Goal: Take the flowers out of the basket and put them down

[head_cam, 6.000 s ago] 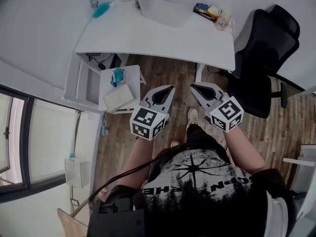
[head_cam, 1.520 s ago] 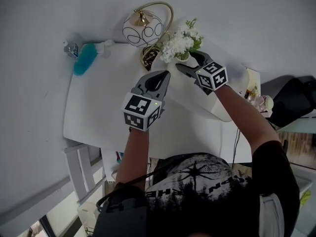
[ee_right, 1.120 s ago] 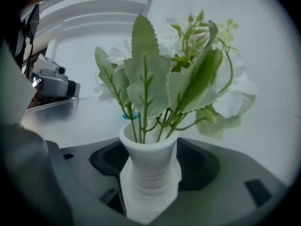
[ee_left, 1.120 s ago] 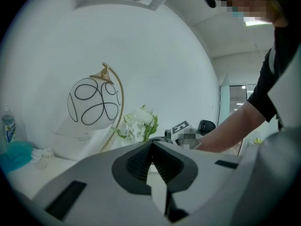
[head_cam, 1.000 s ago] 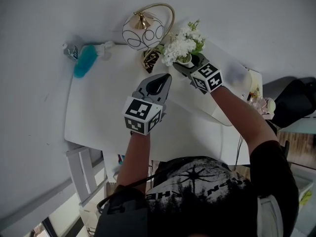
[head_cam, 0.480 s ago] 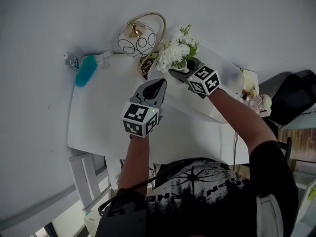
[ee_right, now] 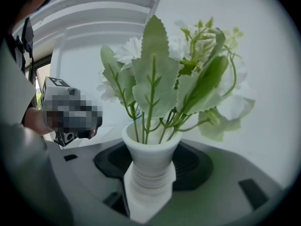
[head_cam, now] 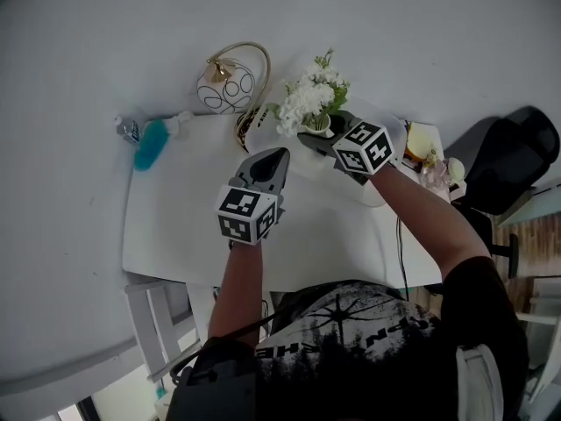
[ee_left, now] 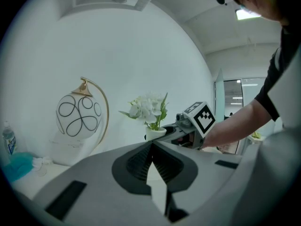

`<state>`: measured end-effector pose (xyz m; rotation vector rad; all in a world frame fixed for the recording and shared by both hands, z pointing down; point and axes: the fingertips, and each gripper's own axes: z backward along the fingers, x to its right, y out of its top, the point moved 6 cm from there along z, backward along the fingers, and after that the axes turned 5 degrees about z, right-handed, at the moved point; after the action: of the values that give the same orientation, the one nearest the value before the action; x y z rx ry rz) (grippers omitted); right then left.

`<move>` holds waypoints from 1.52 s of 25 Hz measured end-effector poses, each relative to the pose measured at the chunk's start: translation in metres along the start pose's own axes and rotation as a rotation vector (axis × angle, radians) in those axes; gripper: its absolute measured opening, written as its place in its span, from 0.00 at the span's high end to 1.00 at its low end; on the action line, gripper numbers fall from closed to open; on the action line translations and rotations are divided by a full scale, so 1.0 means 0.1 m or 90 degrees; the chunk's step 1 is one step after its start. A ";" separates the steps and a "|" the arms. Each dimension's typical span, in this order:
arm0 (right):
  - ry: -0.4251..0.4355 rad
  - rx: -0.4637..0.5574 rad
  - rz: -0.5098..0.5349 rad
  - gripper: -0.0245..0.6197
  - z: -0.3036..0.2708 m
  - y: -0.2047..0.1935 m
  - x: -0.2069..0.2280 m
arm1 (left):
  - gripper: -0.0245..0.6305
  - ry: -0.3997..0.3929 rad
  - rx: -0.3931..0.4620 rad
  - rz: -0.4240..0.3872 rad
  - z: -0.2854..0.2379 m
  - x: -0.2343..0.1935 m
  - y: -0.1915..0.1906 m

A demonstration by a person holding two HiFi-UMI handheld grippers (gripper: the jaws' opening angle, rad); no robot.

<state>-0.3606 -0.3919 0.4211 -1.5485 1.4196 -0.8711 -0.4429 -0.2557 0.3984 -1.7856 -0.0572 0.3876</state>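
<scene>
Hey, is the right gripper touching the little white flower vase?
Touching. The right gripper view shows the right gripper with both jaws pressed against the white vase on its ribbed sides.

Matt ribbed white vase (ee_right: 150,171), seemingly plastic leaves (ee_right: 154,81)

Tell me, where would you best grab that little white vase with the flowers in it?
Grip the vase by its ribbed waist, just under the flared rim, coming from the side, roughly level. The flowers spread wide above, blocking the top, and the rim should stop it slipping down. The right gripper holds it just so.
</scene>
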 end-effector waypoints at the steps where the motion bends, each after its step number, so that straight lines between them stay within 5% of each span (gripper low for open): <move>1: -0.005 0.001 0.004 0.58 0.09 0.05 -0.01 | 0.95 -0.005 0.001 -0.005 -0.01 0.06 0.03; 15: -0.071 0.052 0.017 0.58 1.39 0.60 0.10 | 0.95 -0.096 0.019 -0.056 -0.30 0.94 0.35; 21: -0.106 0.082 0.010 0.58 2.27 0.56 0.26 | 0.95 -0.123 0.017 -0.080 -0.59 1.69 0.49; 28: -0.138 0.085 0.017 0.58 2.44 0.62 0.22 | 0.95 -0.169 0.021 -0.081 -0.67 1.86 0.45; 38: -0.171 0.069 0.008 0.58 3.38 0.05 0.17 | 0.95 -0.223 0.001 -0.093 -0.96 2.83 0.23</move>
<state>-0.0549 -0.3665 0.2786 -1.5090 1.1697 -0.6910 -0.1520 -0.2828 0.3303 -1.6834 -0.4308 0.5896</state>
